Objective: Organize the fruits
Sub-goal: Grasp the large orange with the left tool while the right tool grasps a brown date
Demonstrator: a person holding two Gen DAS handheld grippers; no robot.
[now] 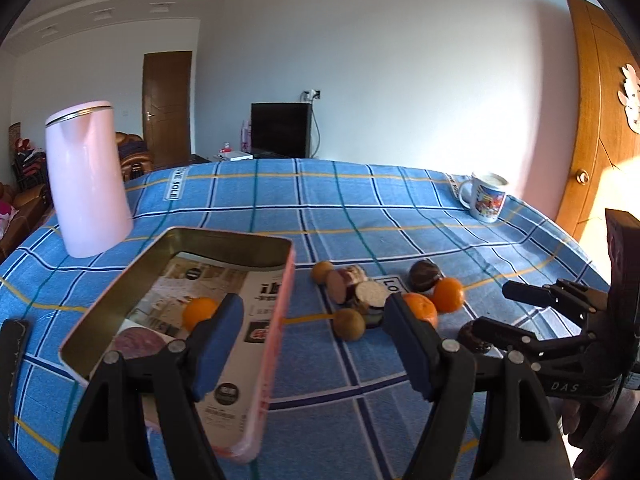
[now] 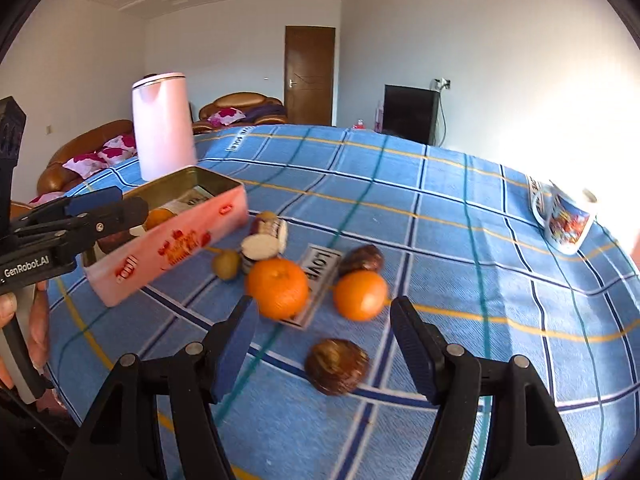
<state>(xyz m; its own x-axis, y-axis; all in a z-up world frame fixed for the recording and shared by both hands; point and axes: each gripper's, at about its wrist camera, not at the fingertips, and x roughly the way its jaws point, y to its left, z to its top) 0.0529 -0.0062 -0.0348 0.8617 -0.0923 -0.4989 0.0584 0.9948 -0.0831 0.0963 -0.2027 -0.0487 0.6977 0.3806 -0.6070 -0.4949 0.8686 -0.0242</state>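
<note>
Your left gripper [image 1: 314,322] hangs with its blue-padded jaws spread wide and holding nothing, straddling the right wall of the pink rectangular tin box [image 1: 276,320]; "GenRobot.AI" is printed on its black body in the right wrist view. Your right gripper [image 2: 324,322] is also wide apart and empty, low over the blue checked tablecloth [image 2: 460,208] near the table's front edge, with a blurred brown round fruit [image 2: 337,366] lying between its fingers.

Inside the tin, on printed paper lining, lies one small orange mandarin [image 1: 199,312] beside a purplish round slice [image 1: 140,342]. The tin's outer wall carries red lettering too blurred to read.

On the cloth just right of the tin, toward the middle of the table, sit two loose orange mandarins [image 2: 278,288] [image 2: 360,295], a second dark brown fruit [image 2: 362,259], two small tan round fruits [image 1: 349,323] [image 1: 322,271] and a cluster of cut purple-skinned pieces with white flesh [image 2: 262,245]. A white woven label reading "LOVE" [image 2: 320,266] lies under the nearer mandarin.

A tall pink kettle [image 1: 86,178] stands near the far left corner; a white printed mug [image 1: 486,196] stands at the far right edge.
</note>
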